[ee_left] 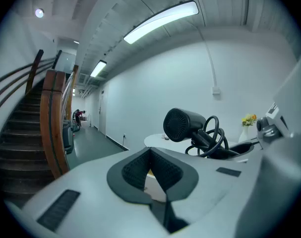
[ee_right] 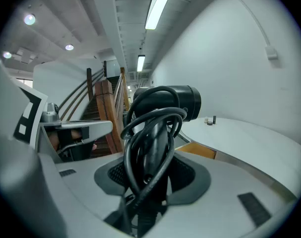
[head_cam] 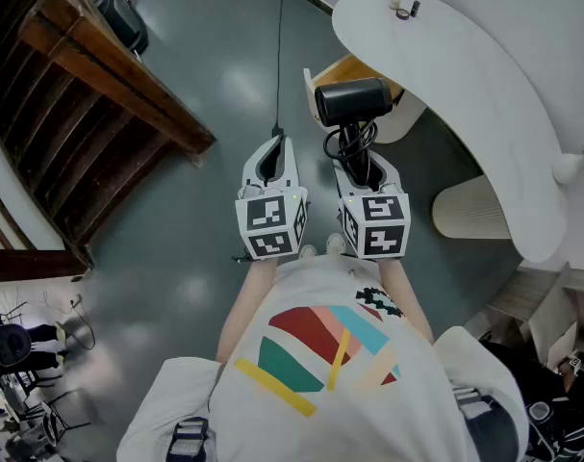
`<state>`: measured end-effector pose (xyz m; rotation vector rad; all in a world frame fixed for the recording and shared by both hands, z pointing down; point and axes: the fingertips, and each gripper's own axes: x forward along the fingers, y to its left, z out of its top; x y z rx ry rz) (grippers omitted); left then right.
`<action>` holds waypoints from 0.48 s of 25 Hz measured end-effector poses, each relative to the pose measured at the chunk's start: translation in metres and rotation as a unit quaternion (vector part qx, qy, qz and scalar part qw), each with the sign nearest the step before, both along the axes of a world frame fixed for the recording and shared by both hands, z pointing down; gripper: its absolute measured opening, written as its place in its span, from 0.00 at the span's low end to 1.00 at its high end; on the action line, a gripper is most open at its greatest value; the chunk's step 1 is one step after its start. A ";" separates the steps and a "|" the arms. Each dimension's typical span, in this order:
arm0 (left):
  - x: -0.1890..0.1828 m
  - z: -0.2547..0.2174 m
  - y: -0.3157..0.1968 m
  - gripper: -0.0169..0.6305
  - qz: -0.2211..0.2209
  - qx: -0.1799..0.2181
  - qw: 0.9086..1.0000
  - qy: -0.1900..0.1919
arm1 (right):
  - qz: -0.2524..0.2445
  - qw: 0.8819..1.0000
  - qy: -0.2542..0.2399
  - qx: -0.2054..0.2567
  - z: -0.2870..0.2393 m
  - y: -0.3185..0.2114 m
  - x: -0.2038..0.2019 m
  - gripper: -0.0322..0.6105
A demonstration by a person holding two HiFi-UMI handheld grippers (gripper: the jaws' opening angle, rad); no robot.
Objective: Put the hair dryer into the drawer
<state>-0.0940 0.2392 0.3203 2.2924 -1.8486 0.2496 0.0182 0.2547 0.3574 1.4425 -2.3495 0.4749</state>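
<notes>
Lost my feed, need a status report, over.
Left gripper shut, empty. Right gripper shut on dryer handle, cord coiled. Drawer open ahead, nothing seen in the way.

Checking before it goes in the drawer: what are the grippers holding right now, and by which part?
The right gripper holds the black hair dryer by its handle, cord looped alongside; the left gripper, jaws together, holds nothing.
</notes>
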 end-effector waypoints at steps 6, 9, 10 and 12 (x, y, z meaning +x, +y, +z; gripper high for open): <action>0.004 0.003 -0.009 0.05 -0.002 -0.002 1.000 0.001 | -0.008 1.000 0.002 0.009 -0.002 -0.009 0.002 0.34; 0.003 0.006 -0.014 0.05 -0.007 -0.005 1.000 0.001 | -0.015 1.000 0.005 0.014 -0.003 -0.012 0.001 0.34; 0.002 0.007 -0.016 0.05 -0.009 -0.006 1.000 0.001 | -0.017 1.000 0.006 0.015 -0.003 -0.014 0.000 0.34; 0.000 0.010 -0.019 0.05 -0.014 -0.009 1.000 0.002 | -0.020 1.000 0.006 0.015 -0.002 -0.017 0.001 0.34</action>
